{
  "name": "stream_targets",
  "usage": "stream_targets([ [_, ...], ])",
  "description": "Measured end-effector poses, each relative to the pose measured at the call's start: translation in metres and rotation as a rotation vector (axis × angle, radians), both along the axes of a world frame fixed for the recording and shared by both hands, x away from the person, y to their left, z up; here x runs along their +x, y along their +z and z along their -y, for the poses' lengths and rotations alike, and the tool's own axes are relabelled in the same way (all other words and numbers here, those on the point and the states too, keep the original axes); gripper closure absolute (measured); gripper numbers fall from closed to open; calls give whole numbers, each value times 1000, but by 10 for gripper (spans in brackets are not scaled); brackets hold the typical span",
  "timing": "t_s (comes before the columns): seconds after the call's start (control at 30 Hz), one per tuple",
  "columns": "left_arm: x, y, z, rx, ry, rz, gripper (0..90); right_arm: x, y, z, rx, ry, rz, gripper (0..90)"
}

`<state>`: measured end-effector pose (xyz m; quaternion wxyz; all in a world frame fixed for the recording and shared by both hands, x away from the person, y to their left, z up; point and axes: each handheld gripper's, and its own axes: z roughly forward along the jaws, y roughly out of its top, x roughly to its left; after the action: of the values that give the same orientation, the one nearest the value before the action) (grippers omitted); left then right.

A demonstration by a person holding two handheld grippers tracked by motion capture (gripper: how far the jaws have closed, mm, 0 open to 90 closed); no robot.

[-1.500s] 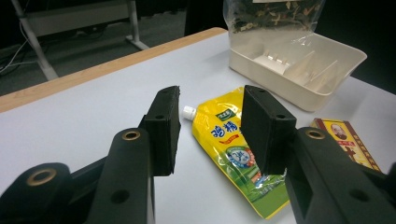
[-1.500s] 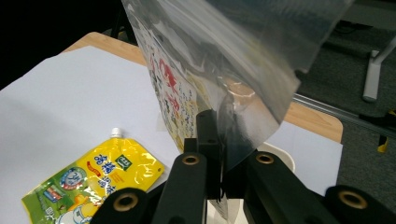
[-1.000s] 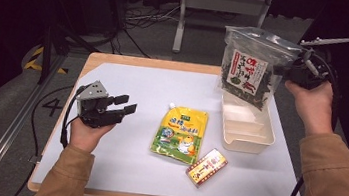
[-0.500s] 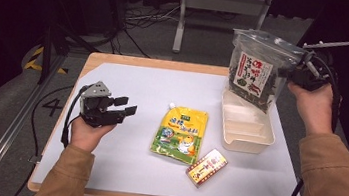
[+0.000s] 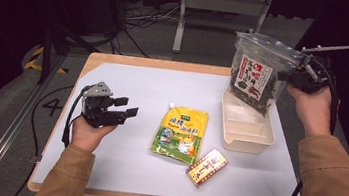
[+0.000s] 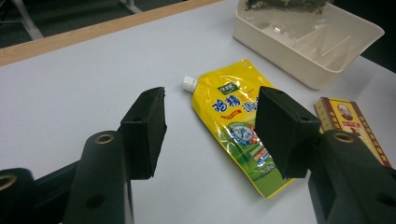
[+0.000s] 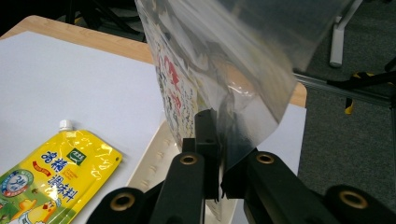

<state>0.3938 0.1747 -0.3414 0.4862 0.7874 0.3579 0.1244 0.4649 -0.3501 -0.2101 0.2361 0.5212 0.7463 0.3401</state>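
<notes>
Right gripper (image 5: 299, 79) pinches the edge of a clear zip bag (image 5: 259, 70) of dark dried seaweed with a white-and-red label, holding it upright in the air above the far end of the cream tray (image 5: 250, 132). Left gripper (image 5: 125, 110) rests over the table's left, jaws part open and just been widening, nothing between them. Yellow spout pouch (image 5: 181, 133) lies flat mid-table.
</notes>
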Motion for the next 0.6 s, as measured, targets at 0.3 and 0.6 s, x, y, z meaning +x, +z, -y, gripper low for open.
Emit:
stream_targets([
  [0.3,1,-1,1,7,0,-1,413,2,-12,4,15,3,-14,872],
  [0.6,3,-4,2,15,-5,-17,400,3,-24,10,36,6,-37,861],
])
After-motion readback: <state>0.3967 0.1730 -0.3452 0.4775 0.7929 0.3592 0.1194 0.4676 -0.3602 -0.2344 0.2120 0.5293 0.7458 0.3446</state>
